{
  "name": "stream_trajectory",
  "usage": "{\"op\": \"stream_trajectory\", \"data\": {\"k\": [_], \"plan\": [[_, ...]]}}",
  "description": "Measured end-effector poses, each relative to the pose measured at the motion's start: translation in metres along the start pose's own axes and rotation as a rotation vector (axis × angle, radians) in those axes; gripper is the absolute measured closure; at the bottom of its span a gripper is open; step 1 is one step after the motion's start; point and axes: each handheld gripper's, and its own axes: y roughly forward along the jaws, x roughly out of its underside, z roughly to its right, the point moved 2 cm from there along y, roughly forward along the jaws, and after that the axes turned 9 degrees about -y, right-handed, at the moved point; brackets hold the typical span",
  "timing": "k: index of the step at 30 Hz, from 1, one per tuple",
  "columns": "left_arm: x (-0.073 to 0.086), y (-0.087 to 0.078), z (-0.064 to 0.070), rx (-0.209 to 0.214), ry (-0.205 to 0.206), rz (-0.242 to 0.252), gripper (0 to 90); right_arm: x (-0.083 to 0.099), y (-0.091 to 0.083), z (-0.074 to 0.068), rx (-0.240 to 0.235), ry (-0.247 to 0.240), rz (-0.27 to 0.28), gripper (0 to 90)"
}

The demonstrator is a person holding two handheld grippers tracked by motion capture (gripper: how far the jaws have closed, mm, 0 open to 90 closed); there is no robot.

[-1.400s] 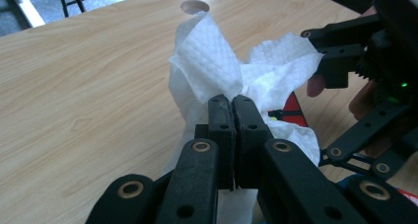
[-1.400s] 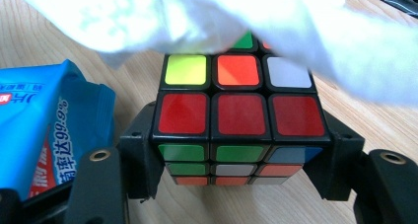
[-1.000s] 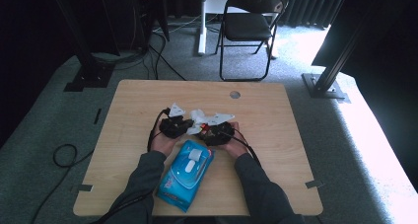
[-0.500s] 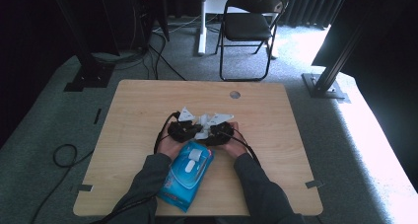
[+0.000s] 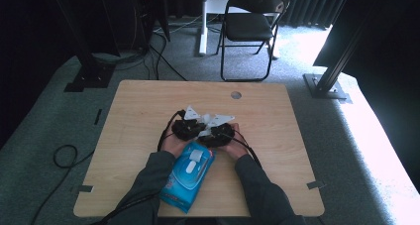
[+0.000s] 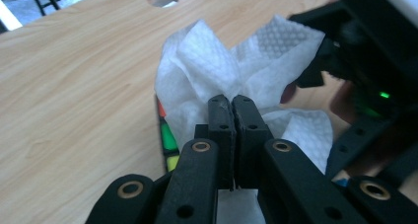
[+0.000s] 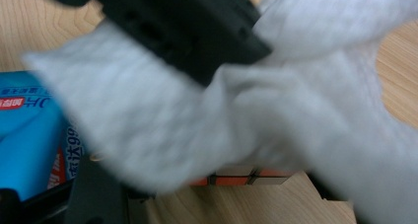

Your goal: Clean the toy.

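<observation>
My left gripper (image 6: 230, 104) is shut on a crumpled white wipe (image 6: 212, 71) that lies over a colour-sticker puzzle cube (image 6: 166, 141) on the wooden table (image 5: 138, 111). In the high view both hands hold the left gripper (image 5: 187, 128) and the right gripper (image 5: 218, 134) close together at the table's middle. The right gripper's black body (image 6: 365, 61) touches the wipe's far flap. In the right gripper view the blurred wipe (image 7: 256, 115) hides the right gripper's own jaws. Under it show the cube's orange stickers (image 7: 236, 177).
A blue pack of wet wipes (image 5: 189, 176) lies between the forearms near the front edge, its white lid toward the grippers; it also appears as the blue pack (image 7: 29, 135). A cable hole (image 5: 236, 94) sits at the table's back. A folding chair (image 5: 250, 27) stands beyond.
The left gripper has shifted slightly right, closer to the right gripper. The blue pack has stayed put.
</observation>
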Motion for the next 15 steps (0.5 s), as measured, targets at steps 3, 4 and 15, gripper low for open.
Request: {"op": "stream_trajectory", "data": {"k": [3,4,15], "plan": [[-0.003,0.0,-0.009,-0.031,-0.033,0.012,88.2,0.0,-0.001,-0.001,-0.001,-0.001,0.003,34.0],[-0.004,0.0,-0.012,-0.038,-0.047,0.019,88.3,-0.001,-0.001,-0.001,-0.004,-0.004,0.005,34.0],[-0.002,0.003,-0.017,-0.047,-0.095,0.036,88.3,0.0,0.0,-0.001,-0.005,-0.009,0.002,34.0]]}}
